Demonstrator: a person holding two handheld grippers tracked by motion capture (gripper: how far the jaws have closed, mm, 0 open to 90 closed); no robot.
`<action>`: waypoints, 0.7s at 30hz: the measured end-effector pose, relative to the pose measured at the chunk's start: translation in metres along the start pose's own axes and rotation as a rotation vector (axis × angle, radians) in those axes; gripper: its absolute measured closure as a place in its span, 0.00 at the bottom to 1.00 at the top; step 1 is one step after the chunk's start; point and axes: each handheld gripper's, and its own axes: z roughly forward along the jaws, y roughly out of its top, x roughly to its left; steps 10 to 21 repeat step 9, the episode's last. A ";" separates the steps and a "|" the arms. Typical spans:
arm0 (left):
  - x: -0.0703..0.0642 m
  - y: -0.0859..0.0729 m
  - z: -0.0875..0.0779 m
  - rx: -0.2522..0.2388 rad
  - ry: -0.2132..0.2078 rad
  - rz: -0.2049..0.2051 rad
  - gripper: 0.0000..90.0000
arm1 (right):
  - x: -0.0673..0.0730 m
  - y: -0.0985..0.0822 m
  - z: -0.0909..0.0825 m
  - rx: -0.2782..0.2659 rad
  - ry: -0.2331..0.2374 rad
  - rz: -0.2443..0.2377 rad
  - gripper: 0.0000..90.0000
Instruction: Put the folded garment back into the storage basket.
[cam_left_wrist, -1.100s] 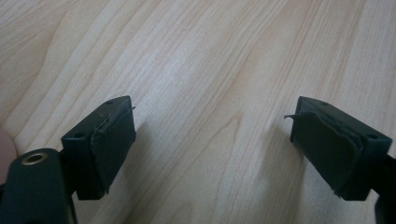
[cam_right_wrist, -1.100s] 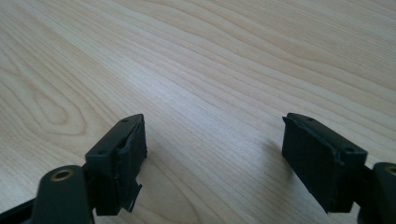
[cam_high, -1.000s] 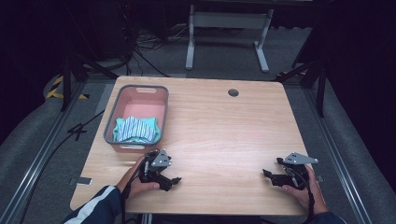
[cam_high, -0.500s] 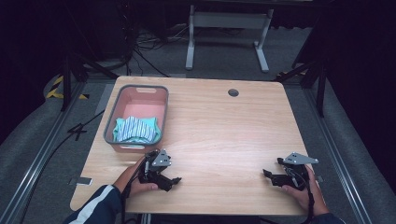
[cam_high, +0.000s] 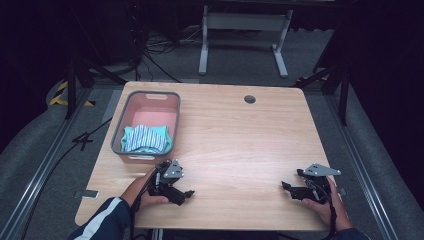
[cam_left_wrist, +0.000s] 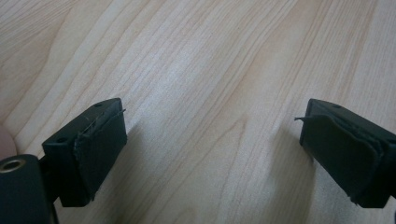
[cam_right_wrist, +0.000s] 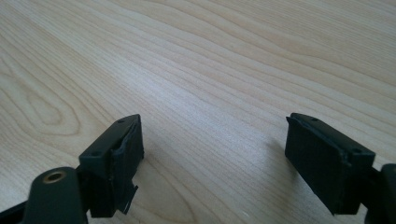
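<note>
The left gripper (cam_high: 186, 194) rests low over the table (cam_high: 240, 145) near its front edge, held in the person's left hand (cam_high: 145, 192). Its jaws stand wide apart and have just been opening further, with nothing but bare wood grain between them in the left gripper view. The right gripper (cam_high: 286, 187) sits well off to the far side of the front edge, in the right hand (cam_high: 322, 205); its jaws are spread as well, and only wood shows between them.

Both tools look parked and empty, so by my reading this is a resting point, either before a reach or just after a release. Judged from how things lie, the cloth's place in the bin suggests the putting-in is done, though I cannot be sure of that.

The striped cloth (cam_high: 145, 139) lies bunched in the near end of the pink bin (cam_high: 150, 97), just ahead of the left gripper and slightly to its outer side, apart from it. From the right gripper it lies well away, across the table.

If the cloth is to be handled next, the left gripper is the nearer one: it would need to lift over the grey rim, come down onto the heap with jaws open, and close on a fold.
</note>
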 end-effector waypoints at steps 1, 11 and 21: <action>0.000 0.000 0.000 -0.001 0.001 -0.003 0.08 | 0.000 0.000 0.000 0.000 0.000 0.000 0.22; 0.000 0.001 0.001 0.010 0.015 -0.018 0.04 | 0.000 0.000 0.000 0.000 0.001 -0.001 0.22; 0.000 0.001 0.001 0.010 0.015 -0.018 0.04 | 0.000 0.000 0.000 0.000 0.001 -0.001 0.22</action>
